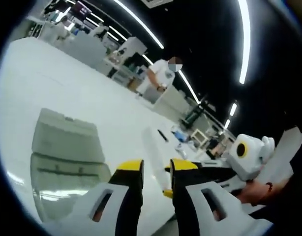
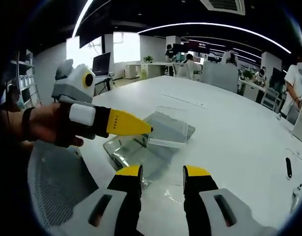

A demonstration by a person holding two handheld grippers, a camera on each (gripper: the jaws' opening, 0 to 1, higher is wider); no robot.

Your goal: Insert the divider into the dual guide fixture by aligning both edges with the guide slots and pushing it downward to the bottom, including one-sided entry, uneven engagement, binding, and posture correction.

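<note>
the left claw (image 1: 157,169) rises from the bottom of the left gripper view with its yellow-tipped jaws clamped on the lower edge of the divider (image 1: 154,150), a thin clear panel that stands between them and leans away over the white bench (image 1: 67,88); in the right gripper view the same claw (image 2: 141,127) comes in from the left, held by a hand (image 2: 40,123), its yellow tip touching the near edge of the divider (image 2: 168,127), which is upright there and sits over the dual guide fixture (image 2: 136,152); whether both edges of the panel are in the slots i cannot tell, the clear plastic being hard to read; the fixture is a clear, glassy block lying on the bench (image 2: 229,118), just ahead of the right claw (image 2: 162,174); the right claw has its jaws apart with nothing between them, near the fixture but not touching it; in the left gripper view a pale grey box (image 1: 67,152) lies on the bench to the left of the jaws; a person (image 1: 161,73) stands at a far desk
</note>
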